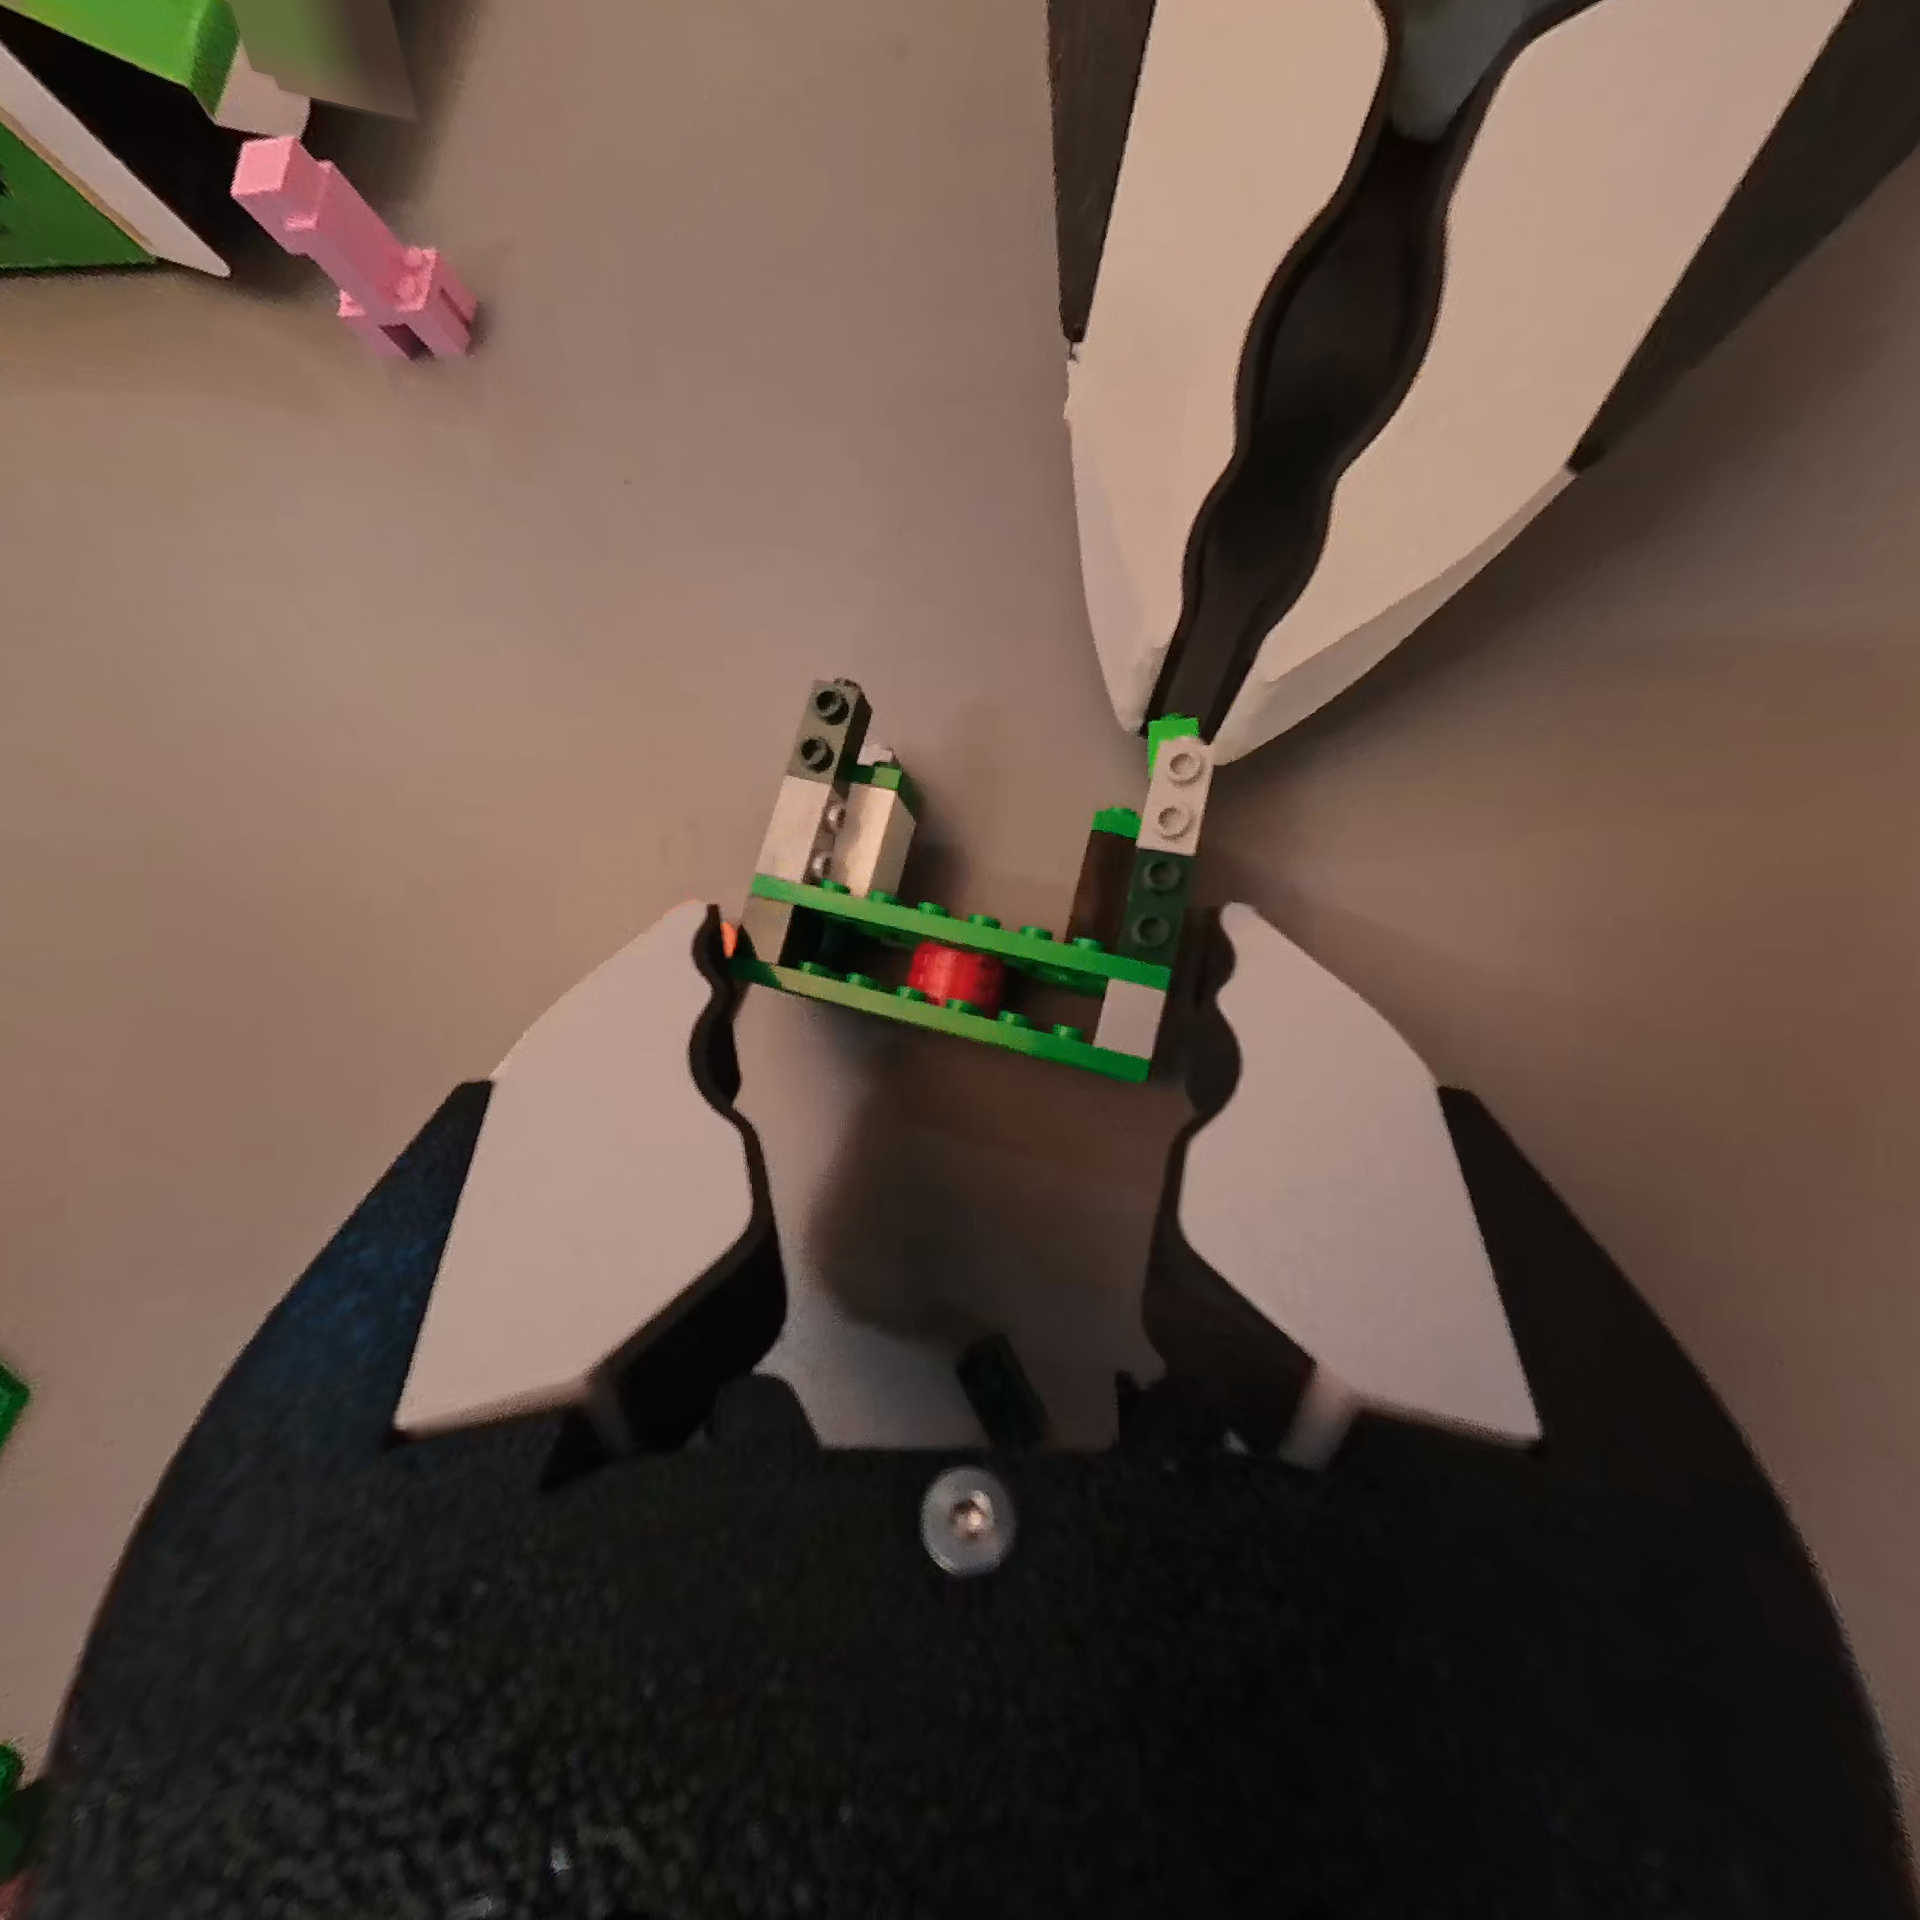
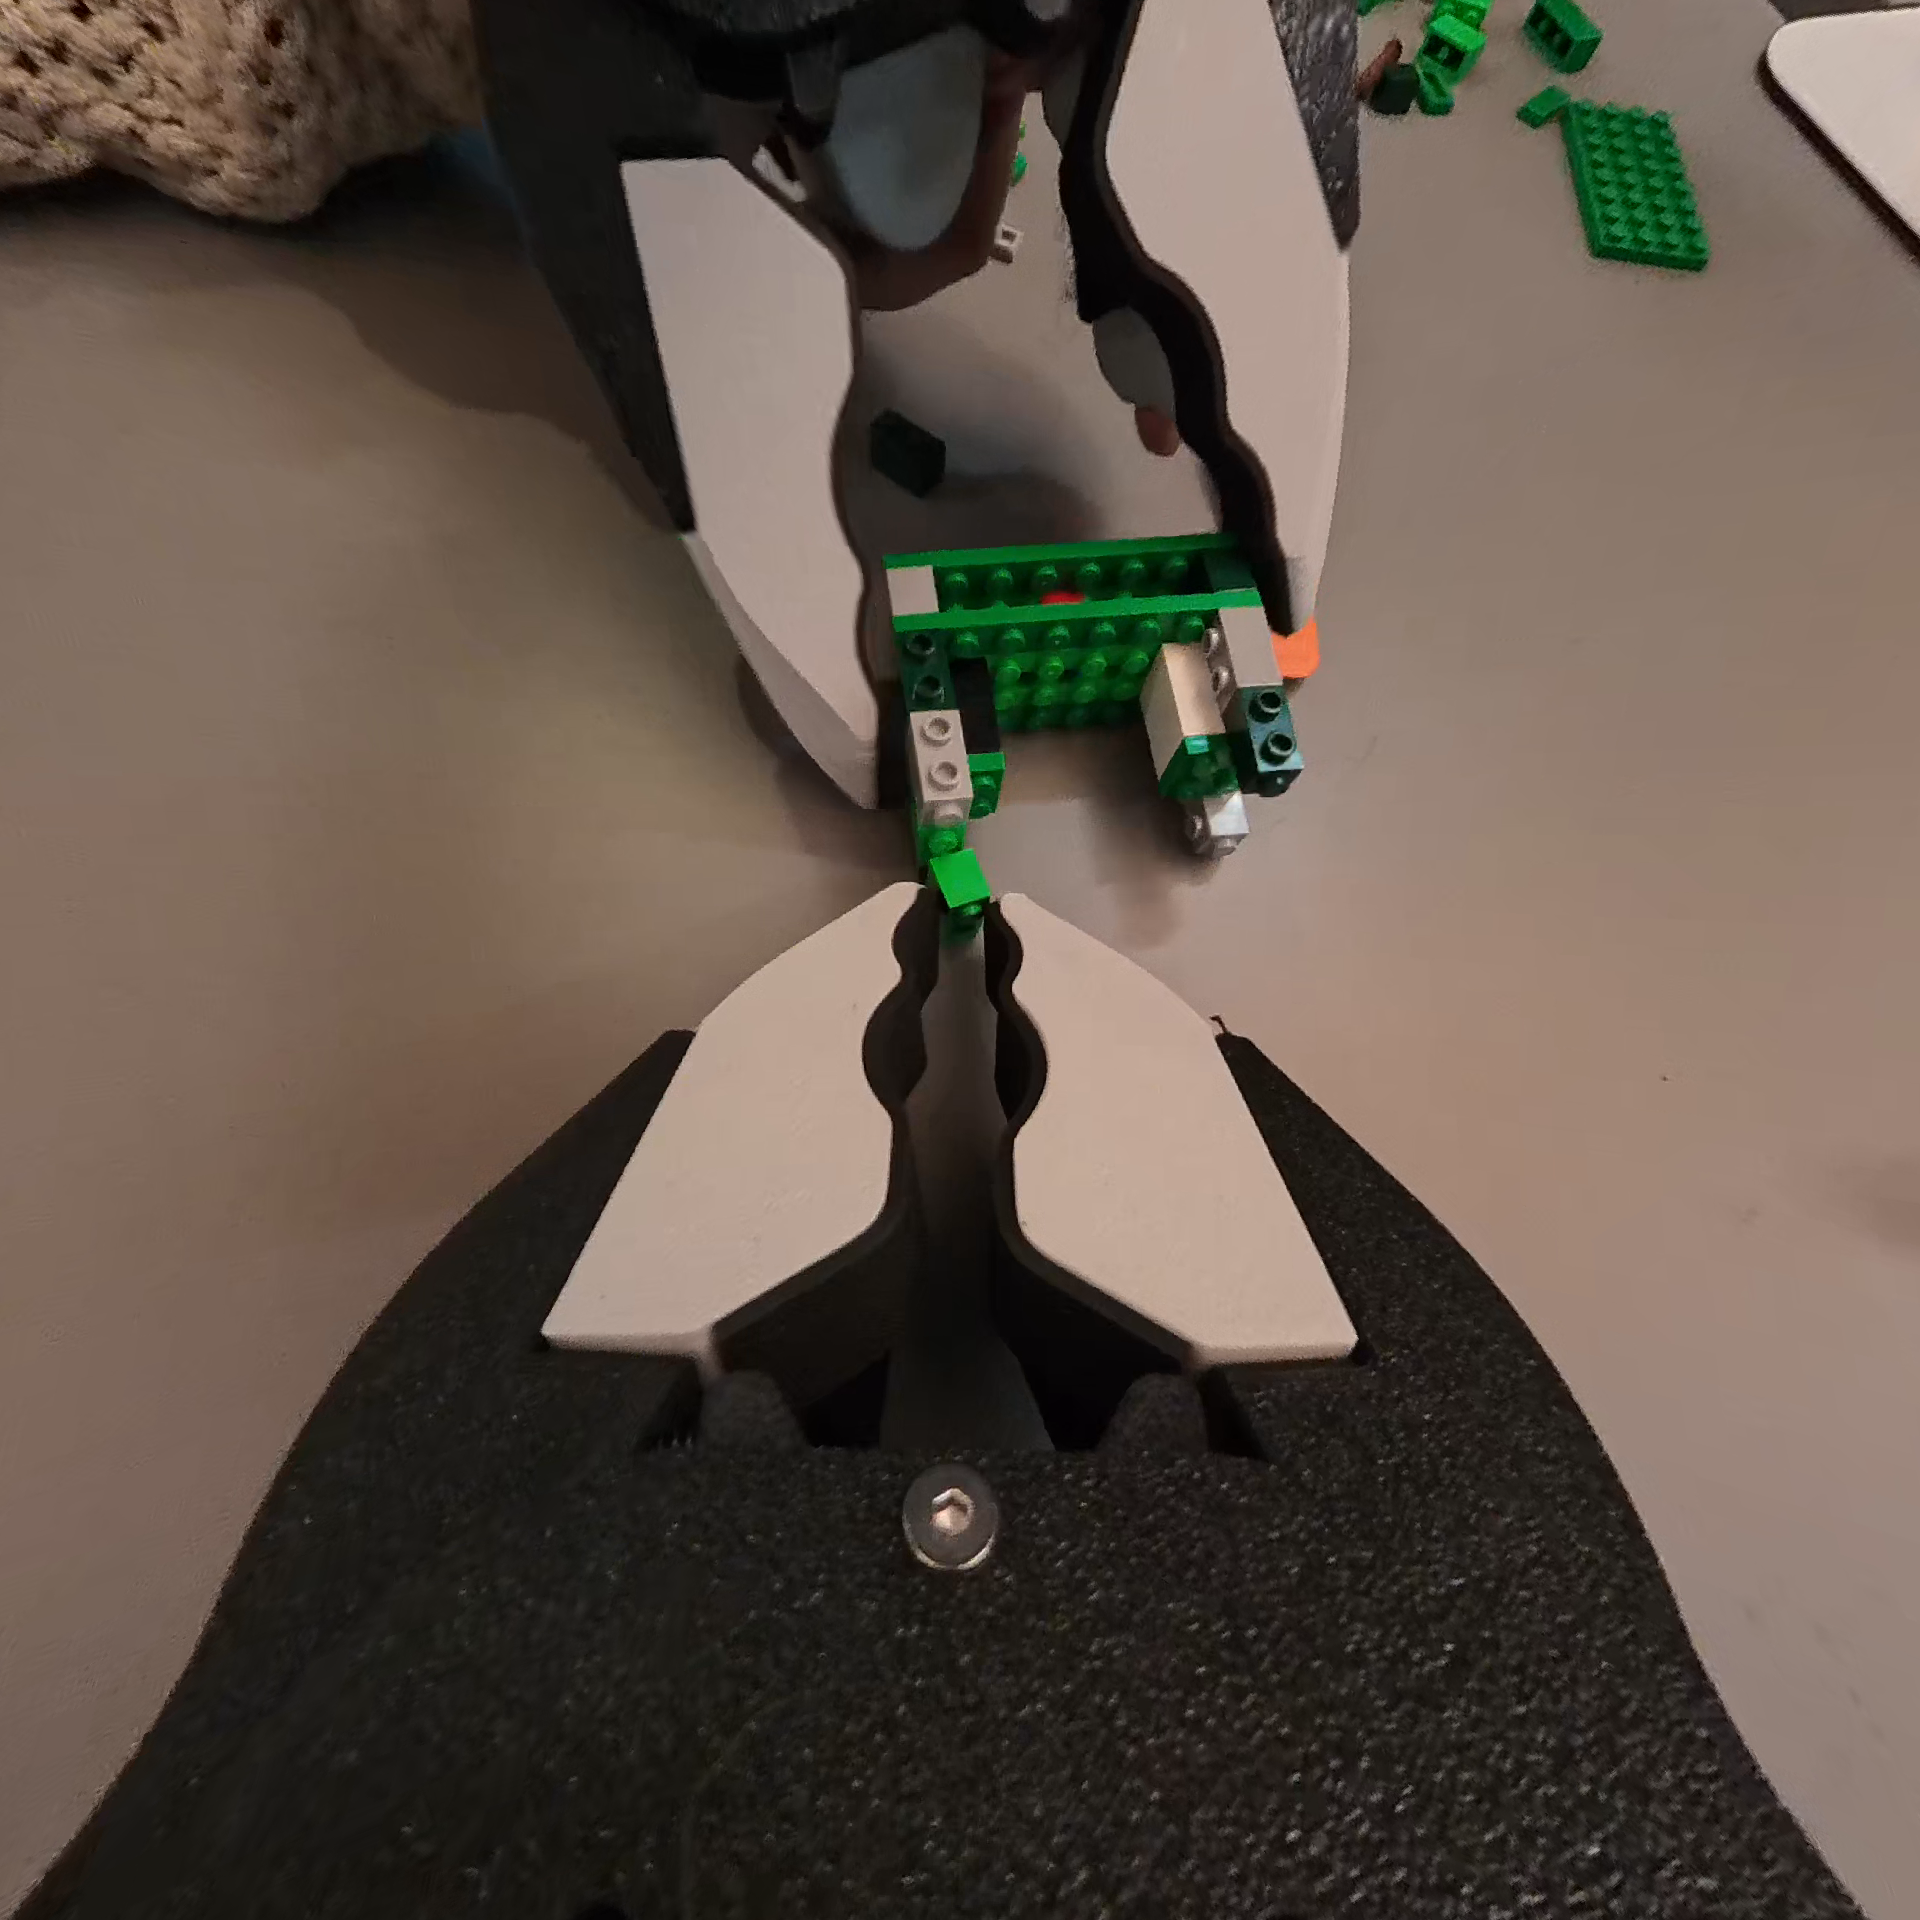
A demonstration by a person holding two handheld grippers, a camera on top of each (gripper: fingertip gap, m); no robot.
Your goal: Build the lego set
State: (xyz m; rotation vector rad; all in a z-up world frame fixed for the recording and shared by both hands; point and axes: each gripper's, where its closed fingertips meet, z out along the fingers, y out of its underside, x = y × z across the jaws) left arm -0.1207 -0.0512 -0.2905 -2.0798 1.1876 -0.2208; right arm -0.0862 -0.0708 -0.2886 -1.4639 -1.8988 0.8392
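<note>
The lego build [image 1: 951,971] lies on the grey table: green plates, a red round piece, and two grey and dark green columns. My left gripper [image 1: 961,930] is shut on it, one finger at each end of the green plates. It also shows in the right wrist view [image 2: 1075,707], straddling the build [image 2: 1070,634]. My right gripper [image 2: 956,906] is shut on a small green brick [image 2: 956,878] and holds it at the end of the build's light grey and dark green column [image 2: 940,743]. In the left wrist view the right gripper [image 1: 1179,722] comes in from the top right.
A pink lego figure [image 1: 353,249] and a green and white box [image 1: 94,208] lie at the far left. A green plate [image 2: 1636,187] and loose green bricks [image 2: 1455,52] lie at the back right. A dark brick [image 2: 909,449] sits behind the build. Beige knitted fabric [image 2: 156,94] is at the far left. Across from one pair of fingers to the other is roughly 4 centimetres. Left tips and right tips are each some 20 centimetres from the pink lego figure [image 1: 353,249].
</note>
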